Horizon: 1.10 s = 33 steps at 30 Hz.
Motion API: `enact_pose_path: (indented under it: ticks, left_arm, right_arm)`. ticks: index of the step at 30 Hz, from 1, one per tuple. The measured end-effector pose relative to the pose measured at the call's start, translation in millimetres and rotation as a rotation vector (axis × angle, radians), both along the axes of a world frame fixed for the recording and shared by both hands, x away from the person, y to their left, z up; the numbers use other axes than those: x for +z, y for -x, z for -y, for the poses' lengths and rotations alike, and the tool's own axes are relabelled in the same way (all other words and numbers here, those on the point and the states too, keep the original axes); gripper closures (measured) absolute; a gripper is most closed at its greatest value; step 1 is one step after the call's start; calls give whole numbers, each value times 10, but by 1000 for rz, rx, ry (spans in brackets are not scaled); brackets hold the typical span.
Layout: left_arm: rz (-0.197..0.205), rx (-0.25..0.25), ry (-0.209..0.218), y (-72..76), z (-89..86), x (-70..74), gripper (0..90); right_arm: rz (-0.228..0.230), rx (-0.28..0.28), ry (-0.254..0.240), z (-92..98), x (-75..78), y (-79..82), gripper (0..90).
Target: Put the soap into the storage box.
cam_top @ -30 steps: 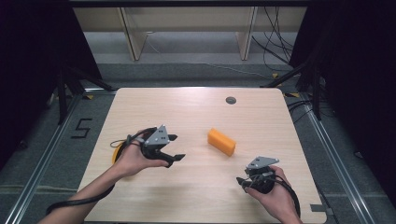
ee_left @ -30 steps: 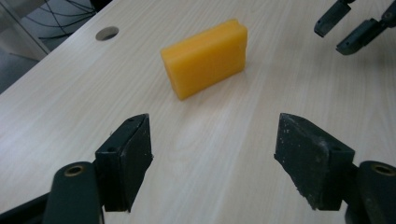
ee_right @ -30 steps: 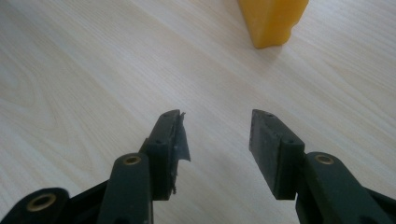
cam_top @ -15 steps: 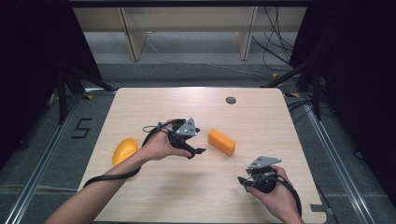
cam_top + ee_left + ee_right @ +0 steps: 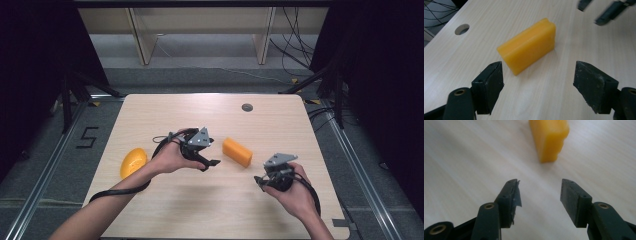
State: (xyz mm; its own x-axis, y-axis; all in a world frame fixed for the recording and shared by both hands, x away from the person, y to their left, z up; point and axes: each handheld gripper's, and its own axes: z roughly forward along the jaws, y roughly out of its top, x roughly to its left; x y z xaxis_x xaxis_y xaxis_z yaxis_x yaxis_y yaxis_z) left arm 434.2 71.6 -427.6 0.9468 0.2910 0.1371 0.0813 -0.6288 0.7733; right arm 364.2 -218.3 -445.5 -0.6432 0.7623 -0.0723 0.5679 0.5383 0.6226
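From where I sat at the controls, the left hand-held gripper (image 5: 212, 161) hung low over the pale wooden surface (image 5: 210, 205) with its jaws spread wide and nothing between them. The orange block (image 5: 237, 151) lay flat on the surface just beyond its tips, close but not touching. In the left gripper view the orange block (image 5: 528, 45) sat ahead of the gap between the two black pads (image 5: 490, 86), slightly toward the left one, with bare wood on either side of it. Over the last second I had the left jaws opening a little further, and they stood apart and empty. The right hand-held gripper (image 5: 260, 181) was nearer my side of the surface, with the block up and to the left of its tips and a short stretch of wood between them. In the right gripper view the orange block (image 5: 549, 138) lay ahead of the jaws, one short end turned toward them, and clear of the pads (image 5: 571, 200). The right jaws had just been opening as well, with nothing held between them. Past the block, in the left gripper view, I could see the tips of the right hand-held gripper (image 5: 596, 11) pointing in toward it. Behind the left hand, well away from the left gripper's tips, a rounded yellow fruit (image 5: 133, 162) rested near the left edge of the surface. A small round hole (image 5: 247, 107) in the surface lay farther off, beyond the block.
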Motion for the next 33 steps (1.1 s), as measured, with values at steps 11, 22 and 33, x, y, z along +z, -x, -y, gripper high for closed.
enact_pose_path:
  ticks: [11,22,33]
  left_arm:
    - [-18,38,-2,398,-491,-8,233]
    - [-17,51,5,497,-664,-7,227]
    - [-18,73,14,510,-715,-44,226]
  right_arm:
    - [-142,76,125,-449,127,-758,402]
    - [-216,132,229,-615,6,-982,455]
    - [-237,171,249,-660,-66,-1068,608]
